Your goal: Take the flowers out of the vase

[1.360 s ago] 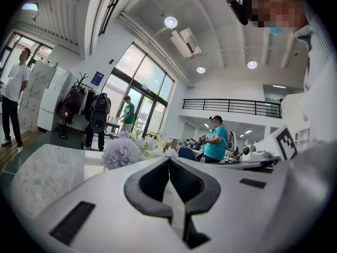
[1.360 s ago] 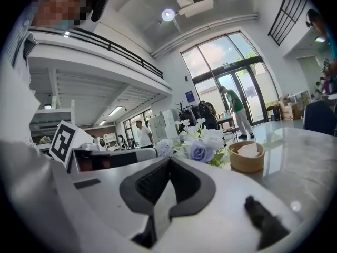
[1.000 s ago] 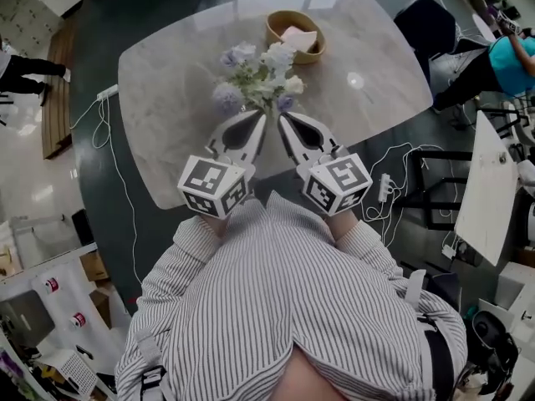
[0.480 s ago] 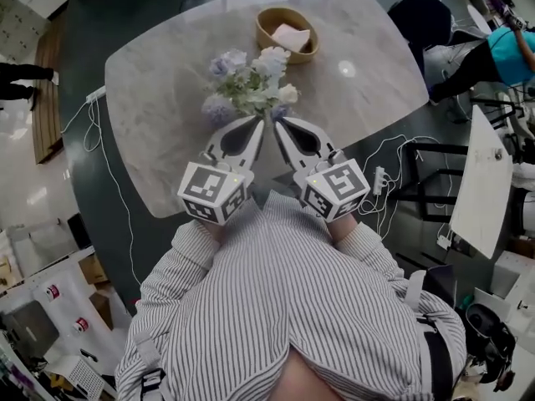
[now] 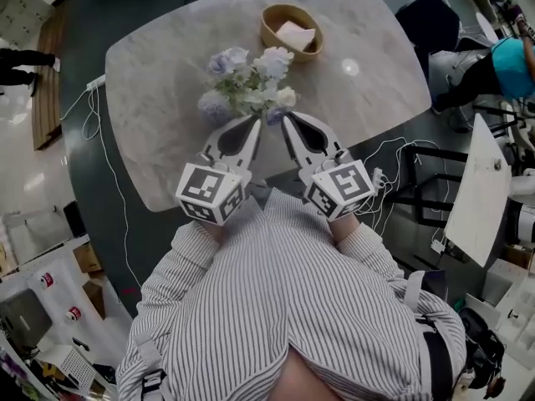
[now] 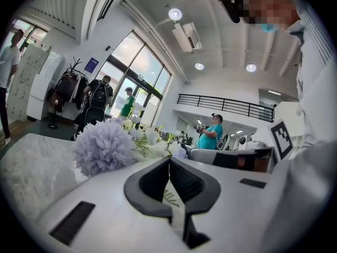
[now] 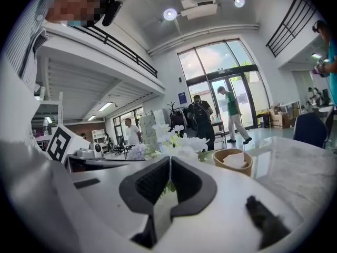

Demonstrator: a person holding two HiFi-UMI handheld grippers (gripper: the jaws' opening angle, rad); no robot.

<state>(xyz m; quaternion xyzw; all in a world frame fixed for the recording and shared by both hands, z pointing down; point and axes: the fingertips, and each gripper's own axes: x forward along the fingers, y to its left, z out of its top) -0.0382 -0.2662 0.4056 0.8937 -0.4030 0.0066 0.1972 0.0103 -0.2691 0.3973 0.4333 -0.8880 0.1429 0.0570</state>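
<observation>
Jaws on my left gripper [image 5: 258, 119] and right gripper [image 5: 285, 118] both closed tight, gripping nothing. Flowers [image 5: 247, 86] mid table [image 5: 150, 132], right at both tips. Wooden bowl [image 5: 288, 25] beyond them, near far edge.

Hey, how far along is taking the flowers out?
Done: nothing visible; the white and lilac flower bunch stands together on the grey marble table. In hand: nothing; left gripper and right gripper, fingers shut and empty, point at its base. Left: gripping and lifting the flowers out.
</observation>
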